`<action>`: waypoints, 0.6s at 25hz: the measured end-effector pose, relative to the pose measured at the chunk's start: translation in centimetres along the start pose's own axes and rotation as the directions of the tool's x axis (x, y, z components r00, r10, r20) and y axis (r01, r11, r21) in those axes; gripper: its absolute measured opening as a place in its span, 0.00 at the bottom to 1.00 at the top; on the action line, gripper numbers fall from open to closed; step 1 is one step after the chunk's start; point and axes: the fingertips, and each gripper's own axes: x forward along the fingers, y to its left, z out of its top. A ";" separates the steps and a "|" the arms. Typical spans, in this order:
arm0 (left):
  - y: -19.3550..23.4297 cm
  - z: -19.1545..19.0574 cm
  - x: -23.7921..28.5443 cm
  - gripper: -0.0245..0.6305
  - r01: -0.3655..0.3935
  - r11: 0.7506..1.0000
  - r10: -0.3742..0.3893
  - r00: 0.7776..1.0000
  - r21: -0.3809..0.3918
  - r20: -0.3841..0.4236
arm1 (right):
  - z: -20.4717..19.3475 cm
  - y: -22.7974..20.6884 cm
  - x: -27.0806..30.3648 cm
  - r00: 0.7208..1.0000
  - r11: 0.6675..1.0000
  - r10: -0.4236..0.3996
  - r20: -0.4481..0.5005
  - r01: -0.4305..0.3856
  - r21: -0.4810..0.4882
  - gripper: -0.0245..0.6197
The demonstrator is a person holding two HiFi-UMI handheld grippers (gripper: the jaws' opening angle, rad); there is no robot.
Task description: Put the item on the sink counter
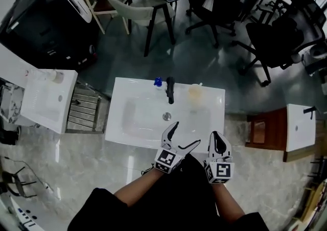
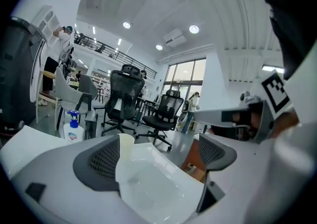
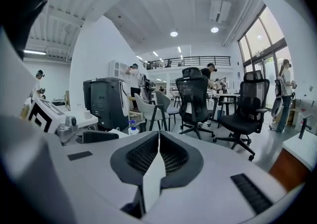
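Observation:
A white sink counter [image 1: 127, 92] lies below me. At its back edge stand a blue-capped soap bottle [image 1: 158, 82], a black faucet [image 1: 169, 90] and a pale translucent cup [image 1: 194, 91]. My left gripper [image 1: 187, 133] hangs open over the basin's near rim and holds nothing. In the left gripper view the left gripper [image 2: 158, 156] frames the basin, with the cup [image 2: 126, 144] by its left jaw and the bottle [image 2: 73, 129] further left. My right gripper [image 1: 218, 141] is at the counter's near right corner. Its jaws are shut on nothing in the right gripper view [image 3: 159, 153].
A second white basin unit [image 1: 48, 97] with a metal rack [image 1: 84, 107] stands to the left. A wooden cabinet [image 1: 265, 129] and another white counter [image 1: 300, 125] are on the right. Office chairs [image 1: 214, 0] and a dark machine [image 1: 46, 20] stand behind the sink.

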 end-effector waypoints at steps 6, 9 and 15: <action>-3.1 4.2 -7.7 0.42 0.038 0.998 -0.041 0.996 0.043 0.085 | 0.5 4.4 -4.4 0.999 1.000 -0.006 0.048 0.004 0.024 0.09; -2.7 4.7 -10.8 0.12 -0.044 0.999 0.045 0.998 -0.029 0.043 | 1.5 6.1 -6.8 0.998 0.999 -0.002 0.060 -0.001 0.040 0.09; -4.1 6.9 -14.2 0.06 -0.076 0.996 0.079 0.996 -0.054 0.049 | 4.5 9.1 -10.5 0.996 0.987 0.034 0.084 -0.047 0.154 0.09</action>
